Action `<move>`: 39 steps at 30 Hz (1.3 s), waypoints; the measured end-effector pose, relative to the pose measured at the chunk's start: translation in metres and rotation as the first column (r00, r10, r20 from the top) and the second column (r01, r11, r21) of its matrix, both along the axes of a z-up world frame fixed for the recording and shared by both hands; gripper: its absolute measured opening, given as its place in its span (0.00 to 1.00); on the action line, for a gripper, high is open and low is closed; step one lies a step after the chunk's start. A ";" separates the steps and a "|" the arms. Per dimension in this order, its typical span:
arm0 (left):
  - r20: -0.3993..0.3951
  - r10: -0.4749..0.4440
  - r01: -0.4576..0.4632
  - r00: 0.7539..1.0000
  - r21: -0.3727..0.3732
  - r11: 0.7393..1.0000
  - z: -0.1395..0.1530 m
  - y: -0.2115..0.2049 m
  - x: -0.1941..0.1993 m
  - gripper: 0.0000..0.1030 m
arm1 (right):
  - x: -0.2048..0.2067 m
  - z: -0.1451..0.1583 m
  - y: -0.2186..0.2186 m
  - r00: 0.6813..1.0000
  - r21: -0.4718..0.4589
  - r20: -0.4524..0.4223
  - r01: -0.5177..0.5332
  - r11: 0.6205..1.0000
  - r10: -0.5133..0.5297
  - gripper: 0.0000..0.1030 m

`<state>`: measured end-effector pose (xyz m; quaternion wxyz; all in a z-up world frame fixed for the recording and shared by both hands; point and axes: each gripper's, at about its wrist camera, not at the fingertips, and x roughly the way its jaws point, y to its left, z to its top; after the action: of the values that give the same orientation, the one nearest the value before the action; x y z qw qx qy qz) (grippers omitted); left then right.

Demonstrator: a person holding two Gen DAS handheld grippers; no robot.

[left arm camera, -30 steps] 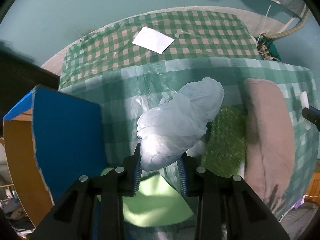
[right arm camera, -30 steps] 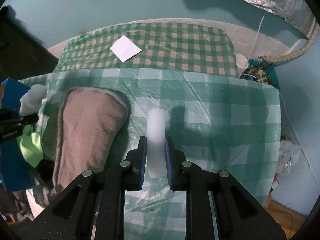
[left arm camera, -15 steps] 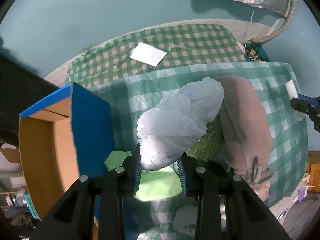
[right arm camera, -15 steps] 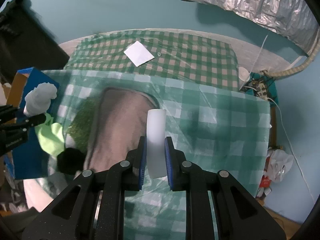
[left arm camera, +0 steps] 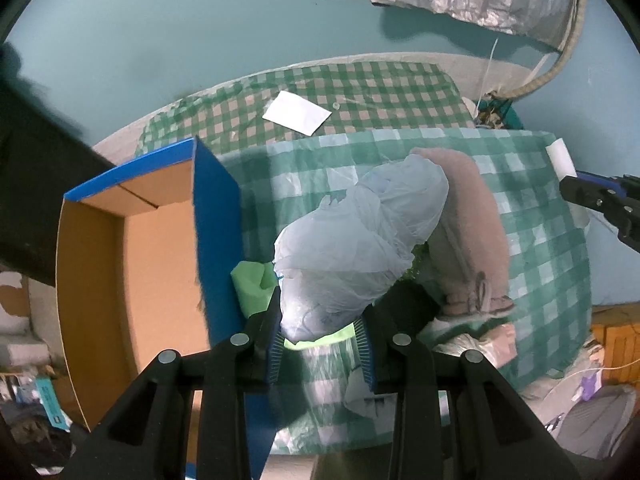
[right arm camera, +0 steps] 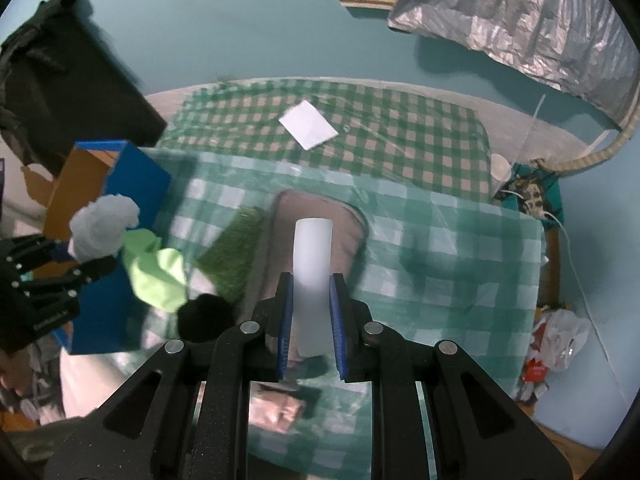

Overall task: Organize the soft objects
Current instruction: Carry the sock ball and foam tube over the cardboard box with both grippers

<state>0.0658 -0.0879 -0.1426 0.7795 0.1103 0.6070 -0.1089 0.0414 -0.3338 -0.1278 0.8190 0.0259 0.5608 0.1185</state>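
Lifted higher than a second ago, with the open cardboard box (left arm camera: 132, 248) now in full view just left of the left gripper (left arm camera: 320, 344). Clamped between its jaws: a crumpled white plastic bag (left arm camera: 360, 248), hanging above the green cloth (left arm camera: 252, 284) and checked tablecloth (left arm camera: 532, 248). Squeezed in the right gripper (right arm camera: 310, 328): a white foam strip (right arm camera: 312, 272), upright, over the brown cushion (right arm camera: 348, 220). Probably both loads headed leftward into the box; neither dropped in yet.

Both tongs (left arm camera: 320, 344) (right arm camera: 312, 320) seemingly clamped, raised.
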 end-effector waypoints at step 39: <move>0.044 0.357 -0.355 0.933 -0.045 0.934 0.048 0.154 -0.052 0.31 | -0.002 0.057 0.191 0.929 0.036 0.082 -0.366 0.930 0.362 0.17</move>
<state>0.0141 0.0664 -0.0944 0.8037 -0.0127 0.5944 0.0258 0.0390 -0.1424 -0.0707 0.8021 -0.0621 0.5221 0.2833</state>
